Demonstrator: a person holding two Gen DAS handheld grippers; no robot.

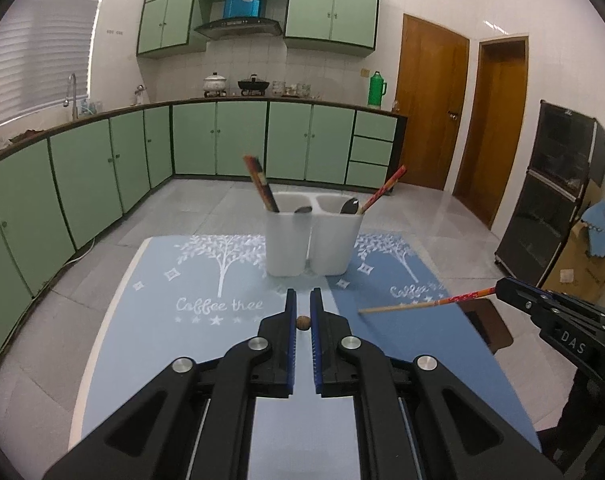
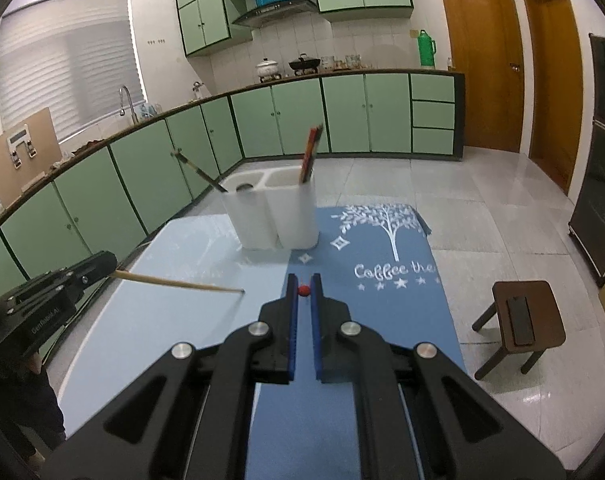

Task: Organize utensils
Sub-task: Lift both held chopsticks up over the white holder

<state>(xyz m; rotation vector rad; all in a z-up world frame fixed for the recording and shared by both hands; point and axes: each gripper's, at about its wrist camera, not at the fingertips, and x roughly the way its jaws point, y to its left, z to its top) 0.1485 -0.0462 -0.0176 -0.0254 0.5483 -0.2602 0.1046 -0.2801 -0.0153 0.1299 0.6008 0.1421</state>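
Note:
A white two-compartment utensil holder (image 1: 312, 240) stands on the blue mat; it also shows in the right wrist view (image 2: 274, 212). It holds dark chopsticks (image 1: 260, 184), a red chopstick (image 1: 382, 190) and spoon tips. My left gripper (image 1: 303, 308) is shut on a plain wooden chopstick, seen end-on (image 1: 303, 323); the right wrist view shows its length (image 2: 178, 282). My right gripper (image 2: 303, 280) is shut on a red patterned chopstick, seen end-on (image 2: 303, 290); the left wrist view shows its length (image 1: 426, 304). Both hover above the mat in front of the holder.
The table carries a light blue mat (image 1: 174, 300) and a darker blue mat (image 2: 382, 300). A small brown stool (image 2: 518, 320) with a dark object on it stands right of the table. Green cabinets line the room behind.

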